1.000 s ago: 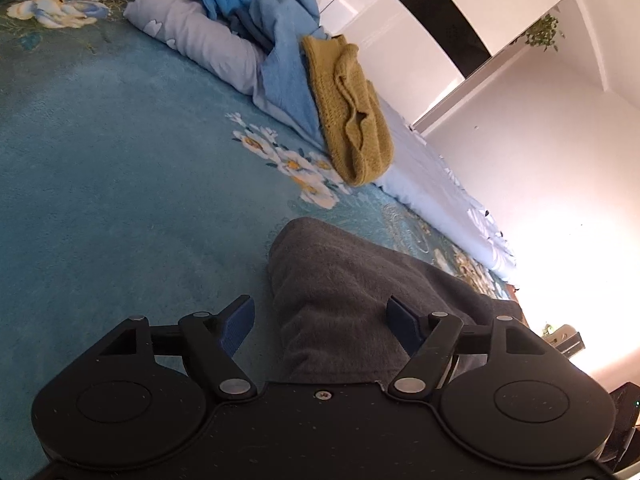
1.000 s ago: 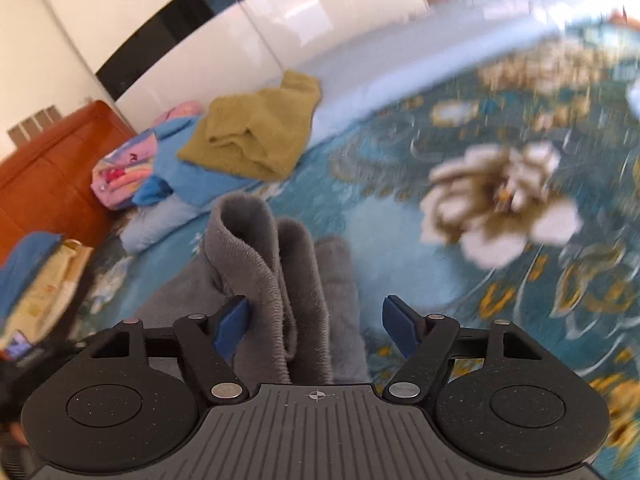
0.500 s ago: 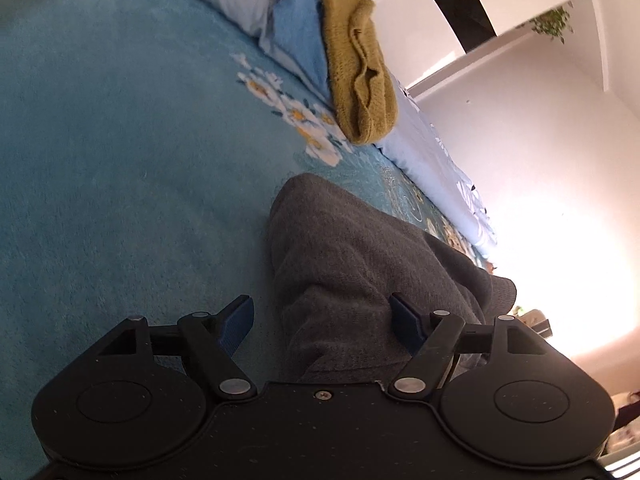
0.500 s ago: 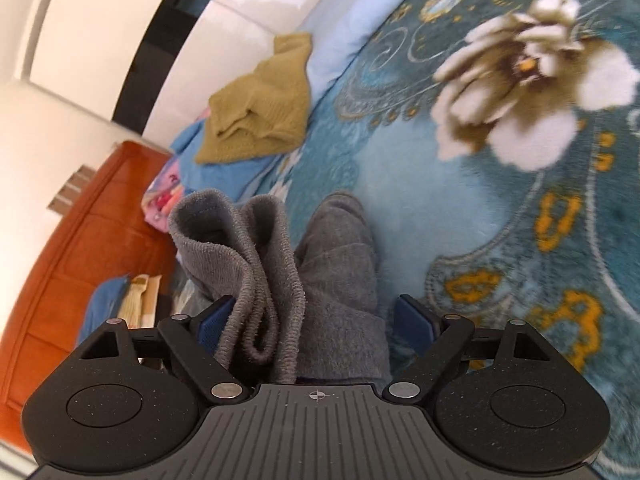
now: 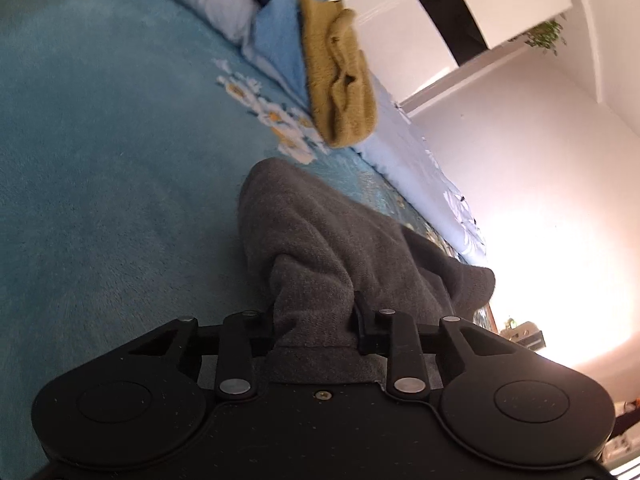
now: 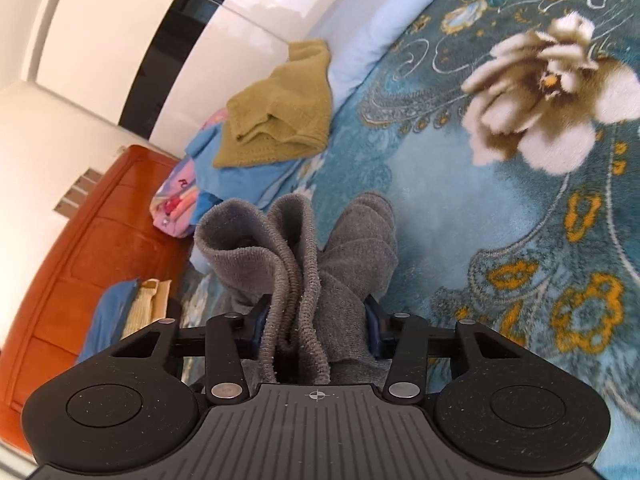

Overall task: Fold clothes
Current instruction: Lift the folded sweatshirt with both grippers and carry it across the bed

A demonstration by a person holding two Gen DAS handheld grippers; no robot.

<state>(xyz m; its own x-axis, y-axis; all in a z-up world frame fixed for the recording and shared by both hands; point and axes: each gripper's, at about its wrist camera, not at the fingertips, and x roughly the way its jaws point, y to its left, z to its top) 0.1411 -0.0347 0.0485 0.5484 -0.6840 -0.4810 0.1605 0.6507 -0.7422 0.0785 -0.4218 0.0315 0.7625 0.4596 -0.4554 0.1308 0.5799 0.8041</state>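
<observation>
My left hand-held gripper [image 5: 314,320] and right hand-held gripper [image 6: 316,320] each pinched the thick grey terry towel [image 5: 320,240]; bunched layers, apparently uneven, risked slipping free.

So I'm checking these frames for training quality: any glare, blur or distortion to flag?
Left wrist view: strong white glare washes out the lower right wall; the mustard sweater is slightly blurred. Right wrist view: evenly lit, the grey garment sharp, the blanket's big flower a little soft. Both views show fisheye bending at the edges.
</observation>
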